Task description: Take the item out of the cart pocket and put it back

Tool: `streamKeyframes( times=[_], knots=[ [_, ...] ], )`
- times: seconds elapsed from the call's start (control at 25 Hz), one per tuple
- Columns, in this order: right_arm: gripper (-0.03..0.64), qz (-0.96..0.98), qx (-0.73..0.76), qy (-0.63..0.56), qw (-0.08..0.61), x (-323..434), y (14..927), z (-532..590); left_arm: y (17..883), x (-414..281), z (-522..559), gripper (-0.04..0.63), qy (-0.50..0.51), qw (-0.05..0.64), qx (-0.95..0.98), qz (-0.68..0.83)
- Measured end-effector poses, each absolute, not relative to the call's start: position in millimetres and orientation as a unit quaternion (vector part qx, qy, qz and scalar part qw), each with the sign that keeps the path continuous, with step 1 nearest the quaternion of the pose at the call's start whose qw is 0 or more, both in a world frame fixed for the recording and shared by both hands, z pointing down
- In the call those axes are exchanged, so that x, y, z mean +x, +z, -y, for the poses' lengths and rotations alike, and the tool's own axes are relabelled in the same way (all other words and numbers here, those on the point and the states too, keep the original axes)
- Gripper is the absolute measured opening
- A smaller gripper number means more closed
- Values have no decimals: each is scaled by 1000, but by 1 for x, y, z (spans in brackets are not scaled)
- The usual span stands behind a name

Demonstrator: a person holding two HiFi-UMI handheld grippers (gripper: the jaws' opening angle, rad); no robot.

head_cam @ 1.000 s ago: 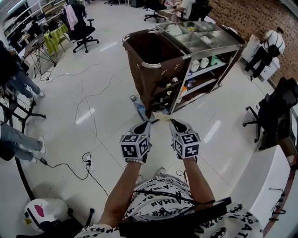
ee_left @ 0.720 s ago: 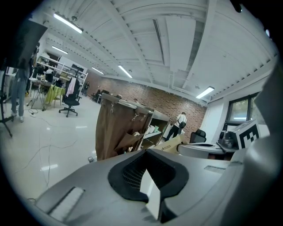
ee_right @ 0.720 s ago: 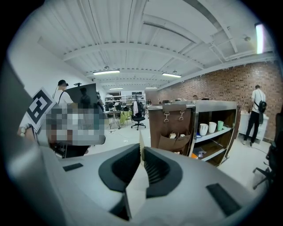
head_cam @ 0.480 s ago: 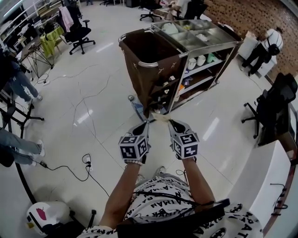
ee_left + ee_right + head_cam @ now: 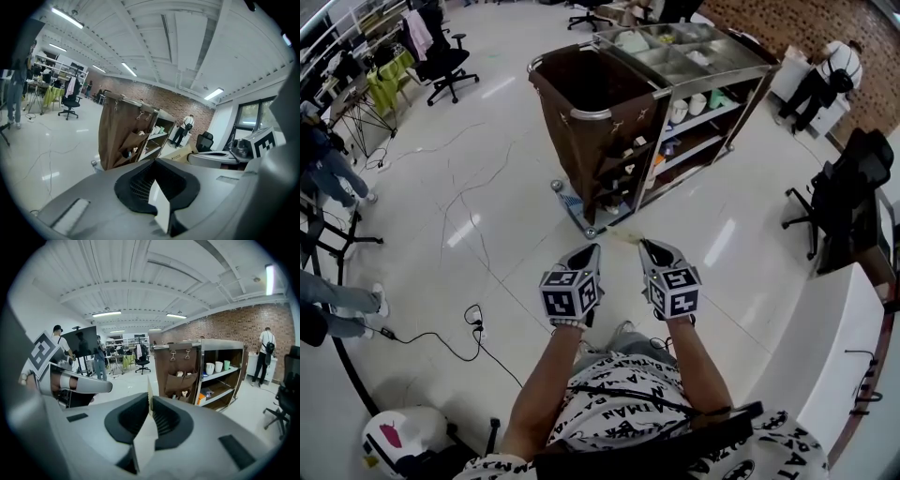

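A thin pale flat packet [image 5: 624, 236] hangs above the white floor, stretched between my two gripper tips. My left gripper [image 5: 592, 251] is shut on its left end; in the left gripper view the packet [image 5: 161, 212] shows as a white sheet edge pinched between the dark pads. My right gripper [image 5: 646, 248] is shut on the other end, and in the right gripper view the packet [image 5: 147, 426] stands on edge between the pads. The brown cart [image 5: 598, 112] with its fabric side pockets [image 5: 183, 380] stands a short way ahead, apart from the packet.
The cart's metal shelves [image 5: 705, 131] hold cups and trays. Cables [image 5: 478, 333] trail over the floor at left. Office chairs [image 5: 441, 58] and people stand far left. A black chair [image 5: 839, 202] and a white counter [image 5: 834, 356] are at right. A person [image 5: 825, 80] stands at the back right.
Both grippers, still holding the packet, have drawn back from the cart's lower corner; a strip of floor now shows between packet and cart.
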State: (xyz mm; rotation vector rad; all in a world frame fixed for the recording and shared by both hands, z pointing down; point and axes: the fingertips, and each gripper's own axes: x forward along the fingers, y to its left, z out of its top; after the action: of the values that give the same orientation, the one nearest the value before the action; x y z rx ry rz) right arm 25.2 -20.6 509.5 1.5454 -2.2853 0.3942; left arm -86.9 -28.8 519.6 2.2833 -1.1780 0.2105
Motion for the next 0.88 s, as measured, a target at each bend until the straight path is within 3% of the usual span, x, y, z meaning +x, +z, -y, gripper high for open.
streamKeyframes(
  times=[0.88],
  knots=[
    [43, 802, 560, 137, 154, 44, 507, 64, 521, -58, 64, 2, 103, 261, 864, 417]
  ],
)
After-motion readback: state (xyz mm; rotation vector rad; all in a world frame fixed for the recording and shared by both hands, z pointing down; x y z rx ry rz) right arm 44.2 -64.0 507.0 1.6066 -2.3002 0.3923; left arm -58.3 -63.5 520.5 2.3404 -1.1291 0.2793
